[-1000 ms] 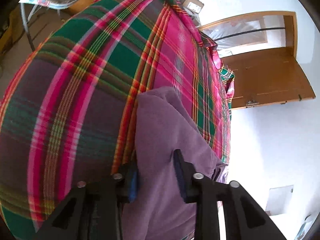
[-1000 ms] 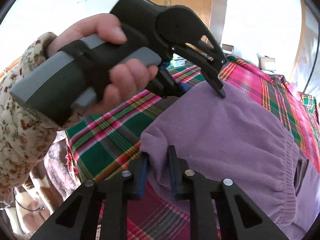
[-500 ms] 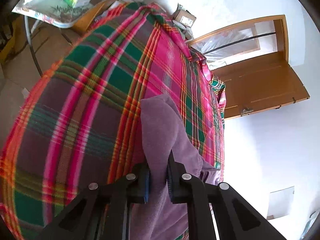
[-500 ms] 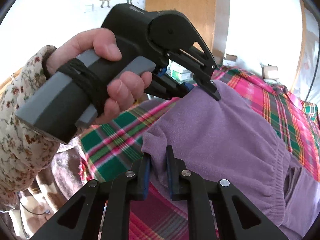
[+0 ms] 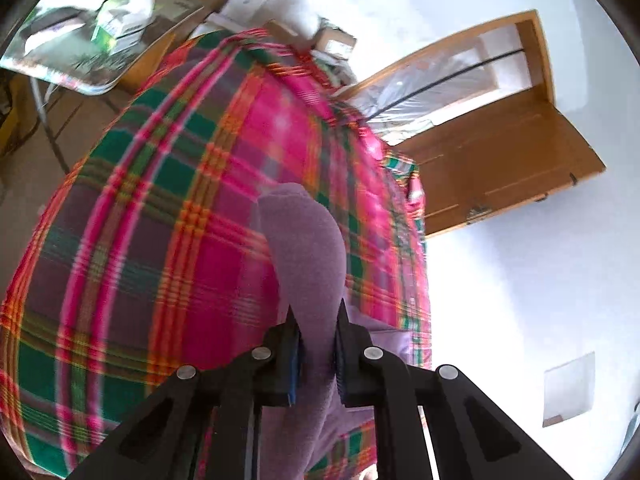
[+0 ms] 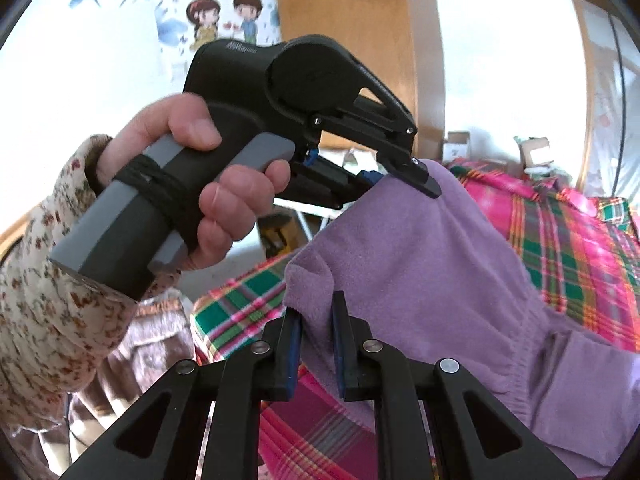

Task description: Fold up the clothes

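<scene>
Purple garment: edge lifted higher off the plaid blanket than a second ago; left gripper and right gripper both clamped on it; wooden door, white walls behind.

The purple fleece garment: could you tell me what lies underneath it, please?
Under the purple fleece garment lies the plaid cloth, visible all around it. Both the left gripper and right gripper pinch its lifted edge. Whatever the plaid cloth itself covers is hidden.
</scene>
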The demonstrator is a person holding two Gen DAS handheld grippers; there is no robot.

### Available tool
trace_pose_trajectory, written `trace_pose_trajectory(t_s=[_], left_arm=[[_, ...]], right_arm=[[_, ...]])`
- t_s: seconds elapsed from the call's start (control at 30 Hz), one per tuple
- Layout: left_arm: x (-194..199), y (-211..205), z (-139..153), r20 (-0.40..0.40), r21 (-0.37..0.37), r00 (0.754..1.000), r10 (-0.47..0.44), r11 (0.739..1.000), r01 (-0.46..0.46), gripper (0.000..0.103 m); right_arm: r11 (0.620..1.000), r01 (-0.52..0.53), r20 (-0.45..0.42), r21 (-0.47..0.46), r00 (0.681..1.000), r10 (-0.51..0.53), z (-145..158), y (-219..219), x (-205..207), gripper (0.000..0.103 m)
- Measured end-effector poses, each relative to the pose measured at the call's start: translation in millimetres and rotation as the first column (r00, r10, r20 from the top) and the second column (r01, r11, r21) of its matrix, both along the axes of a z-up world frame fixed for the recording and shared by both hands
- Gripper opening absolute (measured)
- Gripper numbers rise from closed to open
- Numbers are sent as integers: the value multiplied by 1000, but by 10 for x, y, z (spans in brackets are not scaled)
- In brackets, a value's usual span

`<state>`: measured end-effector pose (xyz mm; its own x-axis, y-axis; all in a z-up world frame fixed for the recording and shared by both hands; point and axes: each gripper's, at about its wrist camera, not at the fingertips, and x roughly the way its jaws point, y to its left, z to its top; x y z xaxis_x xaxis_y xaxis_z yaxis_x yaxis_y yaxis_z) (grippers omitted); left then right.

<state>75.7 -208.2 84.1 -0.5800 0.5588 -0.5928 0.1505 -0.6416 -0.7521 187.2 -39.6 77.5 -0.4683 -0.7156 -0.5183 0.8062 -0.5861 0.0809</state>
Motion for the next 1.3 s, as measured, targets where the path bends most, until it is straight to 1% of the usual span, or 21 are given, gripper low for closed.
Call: trace_pose_trajectory(t_s=[0.07,0.2,0.37,0.63,0.9,1.07,1.3], left_arm=[[-20,130,106,-24,0,999,-22,1000,22,14],[-79,401,310,-53,-30,997,-53,998,52,14],[-168,732,437,-75,-50,993,-86,995,83,14],[-250,1139,573,-80,-51,987,-142,989,138,14],[-549,1653,687,-69,-54,970,-232,972,228,14],[-739,1943,681,-56,-45,960,-276,961,274,14],[-938,2277,544,-17,-54,946,-323,945,321,14]], right_arm=[[1000,12,-12,-29,1000,-12,82,99,10,14],[996,46,-37,-76,998,-49,227,328,64,14],[987,95,-42,-133,994,-101,348,662,138,14],[968,168,-39,-189,983,-178,428,1069,105,14],[940,262,-19,-218,962,-272,465,1579,20,14],[924,311,-10,-222,947,-321,461,1872,-12,14],[894,385,30,-227,921,-389,403,2197,-88,14]])
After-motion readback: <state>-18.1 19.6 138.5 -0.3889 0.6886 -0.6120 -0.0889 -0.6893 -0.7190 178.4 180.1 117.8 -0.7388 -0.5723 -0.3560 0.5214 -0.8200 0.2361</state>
